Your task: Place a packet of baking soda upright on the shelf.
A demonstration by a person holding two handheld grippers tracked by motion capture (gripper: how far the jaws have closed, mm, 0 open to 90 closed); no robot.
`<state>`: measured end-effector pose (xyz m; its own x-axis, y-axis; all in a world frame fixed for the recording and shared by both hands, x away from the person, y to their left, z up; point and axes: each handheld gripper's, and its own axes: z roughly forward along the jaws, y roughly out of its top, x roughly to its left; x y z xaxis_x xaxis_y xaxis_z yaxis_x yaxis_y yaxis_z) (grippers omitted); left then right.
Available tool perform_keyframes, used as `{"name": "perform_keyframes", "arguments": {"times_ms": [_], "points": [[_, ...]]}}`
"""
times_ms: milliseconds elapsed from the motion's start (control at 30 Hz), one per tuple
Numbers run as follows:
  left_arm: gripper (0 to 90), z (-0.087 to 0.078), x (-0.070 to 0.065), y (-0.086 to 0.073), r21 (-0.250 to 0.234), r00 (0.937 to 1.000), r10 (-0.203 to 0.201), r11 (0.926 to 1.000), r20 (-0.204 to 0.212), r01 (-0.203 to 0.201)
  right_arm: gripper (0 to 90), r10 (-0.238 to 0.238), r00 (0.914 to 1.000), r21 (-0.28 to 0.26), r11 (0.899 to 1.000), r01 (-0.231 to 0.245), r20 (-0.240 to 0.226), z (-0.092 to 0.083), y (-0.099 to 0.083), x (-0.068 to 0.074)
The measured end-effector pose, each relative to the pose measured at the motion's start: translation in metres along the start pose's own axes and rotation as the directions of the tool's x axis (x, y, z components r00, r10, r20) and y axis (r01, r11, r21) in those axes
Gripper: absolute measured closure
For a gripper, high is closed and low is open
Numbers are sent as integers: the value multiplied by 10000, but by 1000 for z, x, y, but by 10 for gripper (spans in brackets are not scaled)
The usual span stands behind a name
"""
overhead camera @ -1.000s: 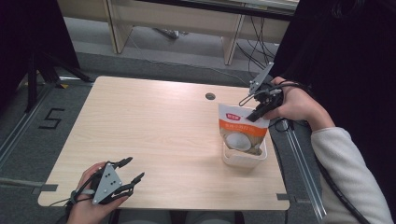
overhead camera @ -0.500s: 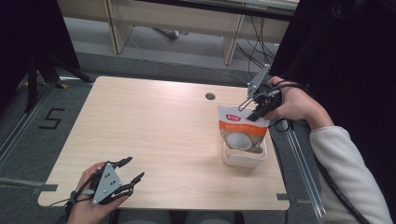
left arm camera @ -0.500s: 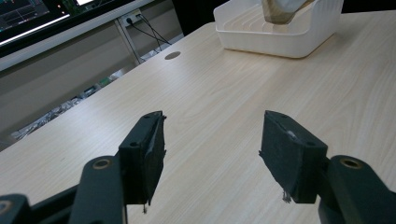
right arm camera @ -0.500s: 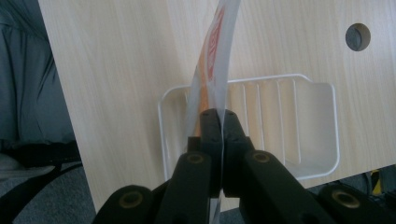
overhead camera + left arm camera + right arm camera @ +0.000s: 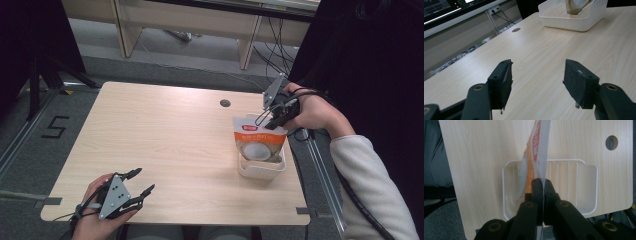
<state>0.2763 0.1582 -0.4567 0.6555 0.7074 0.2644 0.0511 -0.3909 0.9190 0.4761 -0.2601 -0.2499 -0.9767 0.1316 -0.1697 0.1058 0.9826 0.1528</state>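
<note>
Right gripper view showed your right gripper (image 5: 543, 185) clamped on the pouch's (image 5: 537, 152) thin top edge, over the tray (image 5: 589, 190) near the bench's right edge. It looked light, floppy, slippery. Your left gripper (image 5: 537, 78) gaped, empty.

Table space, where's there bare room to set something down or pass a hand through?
Most of the table is bare: the whole stretch from the left edge to the white tray, between the cable hole and the left hand-held gripper. It is crowded at the right edge, where the right hand-held gripper pinches the orange pouch over the tray.
</note>
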Motion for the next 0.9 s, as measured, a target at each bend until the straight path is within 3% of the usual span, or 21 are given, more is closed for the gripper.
{"name": "perform_keyframes", "arguments": {"times_ms": [67, 100, 267, 300, 367, 400, 467, 533, 633, 667, 833, 867, 900], "points": [[391, 0, 0, 0, 14, 10000, 12, 10000, -3, -12, 900, 148, 9999, 78, 9999, -149, 51, 1, 0, 0], [390, 0, 0, 0, 20, 10000, 11, 10000, -3, -11, 900, -131, 9999, -12, 9999, 131, 61, 2, 0, -1], [390, 0, 0, 0, 4, 10000, -1, 10000, 10, 1, 900, -158, 9998, 65, 9999, 157, 86, 4, -1, -2], [390, 0, 0, 0, -2, 10000, -11, 10000, 9, 11, 900, -343, 9993, 31, 9994, 343, 124, 4, 0, -3], [390, 0, 0, 0, -12, 10000, -22, 10000, 12, 22, 900, 33, 9999, 176, 9998, -36, 164, 4, -2, -1], [390, 0, 0, 0, -4, 10000, -16, 10000, 16, 16, 900, -294, 9995, 80, 9995, 293, 129, 5, -2, -3], [390, 0, 0, 0, 12, 10000, 4, 10000, 16, -4, 900, -109, 9999, 137, 9998, 107, 130, 6, -3, -2], [390, 0, 0, 0, 15, 10000, 8, 10000, 17, -8, 900, -238, 9996, 77, 9997, 237, 152, 8, -4, -4], [390, 0, 0, 0, -7, 10000, -22, 10000, 24, 22, 900, 70, 9998, 246, 9997, -75, 168, 8, -5, -3], [390, 0, 0, 0, 1, 10000, -15, 10000, 23, 15, 900, -163, 9998, 211, 9996, 160, 146, 9, -5, -4], [389, 0, 0, 0, 16, 10000, 16, 10000, 51, -16, 900, -190, 9998, 318, 9993, 186, 117, 12, -6, -5], [389, 0, 0, 0, 6, 10000, 17, 10000, 55, -17, 900, -17, 9999, 355, 9994, 11, 158, 12, -7, -4], [389, 0, 0, 0, -3, 10000, 4, 10000, 52, -4, 900, -202, 9997, 327, 9993, 198, 132, 12, -6, -5]]}}
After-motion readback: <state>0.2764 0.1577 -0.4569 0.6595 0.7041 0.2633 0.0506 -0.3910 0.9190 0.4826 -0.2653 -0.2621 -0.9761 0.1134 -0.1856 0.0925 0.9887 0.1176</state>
